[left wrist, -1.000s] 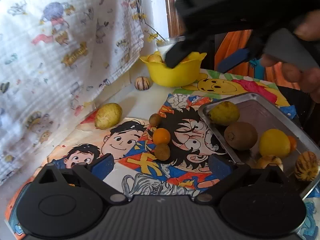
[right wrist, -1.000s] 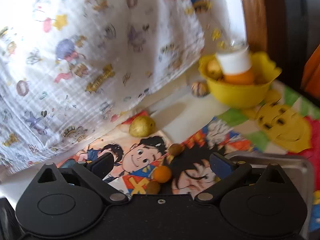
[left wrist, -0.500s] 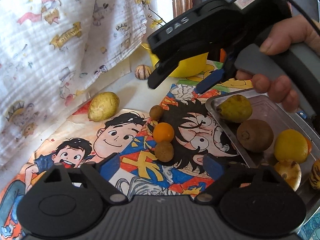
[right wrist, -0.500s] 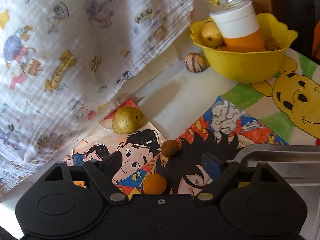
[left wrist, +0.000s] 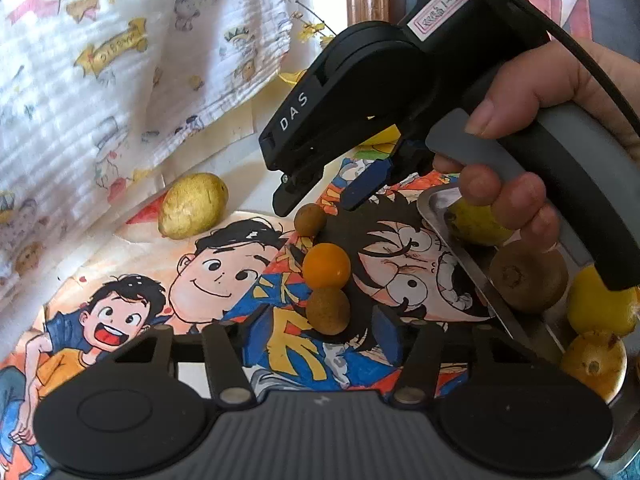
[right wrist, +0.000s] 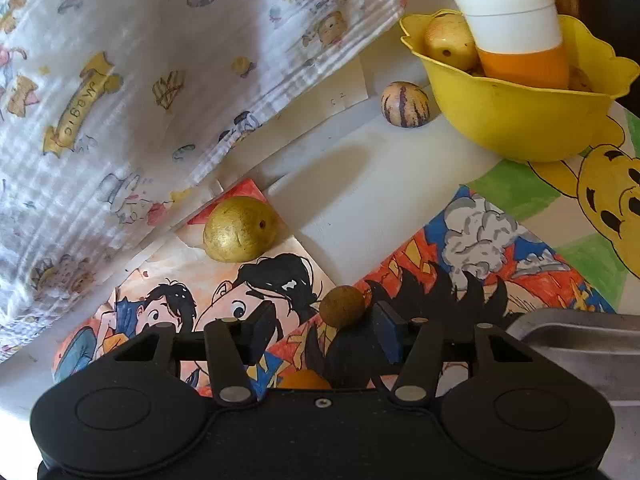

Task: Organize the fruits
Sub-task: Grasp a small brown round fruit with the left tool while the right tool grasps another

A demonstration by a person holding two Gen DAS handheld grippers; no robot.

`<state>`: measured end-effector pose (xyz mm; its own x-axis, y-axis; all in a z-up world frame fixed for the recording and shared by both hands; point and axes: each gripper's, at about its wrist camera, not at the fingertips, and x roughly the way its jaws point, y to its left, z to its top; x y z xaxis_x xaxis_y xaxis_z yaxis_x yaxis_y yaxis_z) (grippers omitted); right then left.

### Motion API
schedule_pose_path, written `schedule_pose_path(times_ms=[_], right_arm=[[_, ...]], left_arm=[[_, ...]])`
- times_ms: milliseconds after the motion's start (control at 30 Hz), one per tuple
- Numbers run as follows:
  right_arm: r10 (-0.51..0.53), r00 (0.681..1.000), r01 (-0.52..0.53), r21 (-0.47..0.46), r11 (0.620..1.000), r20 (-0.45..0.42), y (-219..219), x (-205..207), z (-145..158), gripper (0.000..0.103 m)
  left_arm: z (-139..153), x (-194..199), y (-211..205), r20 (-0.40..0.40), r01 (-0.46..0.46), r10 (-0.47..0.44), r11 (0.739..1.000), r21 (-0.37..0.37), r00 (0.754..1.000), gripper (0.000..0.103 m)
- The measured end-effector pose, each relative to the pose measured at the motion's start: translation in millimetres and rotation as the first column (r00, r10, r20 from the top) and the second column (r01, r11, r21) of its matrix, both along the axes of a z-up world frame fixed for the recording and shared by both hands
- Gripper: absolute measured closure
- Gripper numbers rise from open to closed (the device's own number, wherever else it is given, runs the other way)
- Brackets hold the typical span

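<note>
Three small fruits lie in a row on the cartoon mat: a brown ball [left wrist: 327,311], an orange one [left wrist: 326,266] and a second brown ball [left wrist: 309,219]. My left gripper [left wrist: 308,334] is open with the near brown ball between its fingers. My right gripper [left wrist: 320,196] is open and hovers just above the far brown ball [right wrist: 342,306], which sits between its fingers [right wrist: 386,334]. A golden pear-like fruit [right wrist: 240,228] lies to the left. A metal tray [left wrist: 452,240] at the right holds several fruits, among them a kiwi [left wrist: 528,276].
A yellow bowl [right wrist: 516,120] with fruit and a white-orange bottle [right wrist: 516,36] stands at the back right. A striped fruit [right wrist: 405,104] lies beside it. A printed cloth [right wrist: 160,80] hangs along the left.
Both grippers have moved forward and down toward the row of small fruits. The right gripper has come down over the far brown ball.
</note>
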<state>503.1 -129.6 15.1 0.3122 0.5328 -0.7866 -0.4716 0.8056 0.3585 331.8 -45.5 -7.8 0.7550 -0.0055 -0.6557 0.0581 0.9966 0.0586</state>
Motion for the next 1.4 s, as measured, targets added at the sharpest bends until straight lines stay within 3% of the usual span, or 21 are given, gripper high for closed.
schedule_pose_path(times_ms=[233, 500, 967, 1400], right_arm=[[-0.007, 1.000, 0.008, -0.032, 0.999, 0.014, 9, 4, -9, 0.055], [-0.017, 0.999, 0.019, -0.068, 0.998, 0.032, 14, 7, -17, 0.067], [-0.035, 0.999, 0.035, -0.025, 0.999, 0.013, 6, 7, -19, 0.072], [-0.028, 0.999, 0.026, 0.053, 0.998, 0.046, -36, -29, 15, 0.072]], left_arm=[[-4, 8, 5, -0.013, -0.025, 0.025, 0.999, -0.027, 1.000, 0.055], [-7, 14, 9, -0.023, -0.048, 0.046, 0.996, -0.079, 0.999, 0.074], [-5, 10, 20, -0.031, -0.105, 0.102, 0.985, -0.135, 0.994, 0.075], [11, -8, 15, -0.013, -0.124, 0.124, 0.982, -0.141, 0.992, 0.075]])
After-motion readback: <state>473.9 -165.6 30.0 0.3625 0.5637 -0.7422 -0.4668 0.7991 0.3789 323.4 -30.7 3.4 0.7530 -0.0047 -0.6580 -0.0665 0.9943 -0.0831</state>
